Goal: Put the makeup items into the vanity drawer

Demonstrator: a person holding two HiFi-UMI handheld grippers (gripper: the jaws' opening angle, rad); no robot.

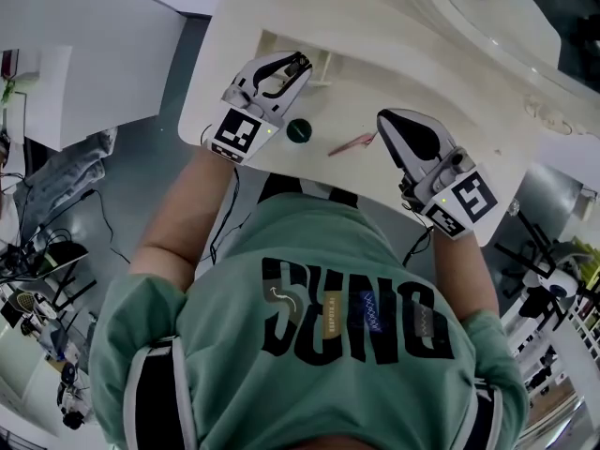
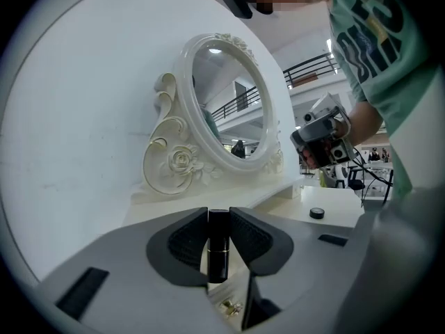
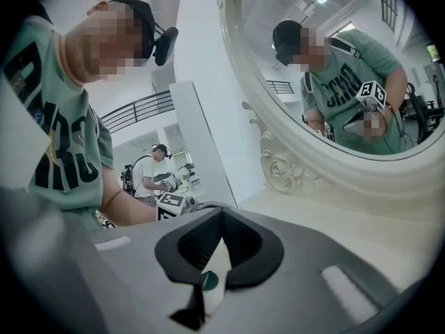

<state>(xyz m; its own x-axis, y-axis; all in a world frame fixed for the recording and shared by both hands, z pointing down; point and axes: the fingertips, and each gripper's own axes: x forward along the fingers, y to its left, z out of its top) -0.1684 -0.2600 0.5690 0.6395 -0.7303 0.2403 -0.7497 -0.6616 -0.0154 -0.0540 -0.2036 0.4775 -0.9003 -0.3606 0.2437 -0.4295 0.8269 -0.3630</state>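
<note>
My left gripper (image 1: 291, 69) is shut on a black lipstick tube (image 2: 217, 245), which stands upright between the pads. It hovers over the open vanity drawer (image 1: 274, 41); a small gold item (image 2: 229, 307) shows below the jaws. A round dark green compact (image 1: 298, 130) and a thin pink item (image 1: 352, 143) lie on the white tabletop between my grippers. My right gripper (image 1: 387, 120) is shut with nothing in it, just right of the pink item. Through the gap under its jaws I see the green compact (image 3: 208, 279).
The oval mirror (image 2: 229, 103) with its white carved frame stands at the back of the vanity (image 1: 422, 73). A white wall is to the left. Cables and equipment lie on the floor at the left (image 1: 37, 251). Another person stands far off (image 3: 156, 169).
</note>
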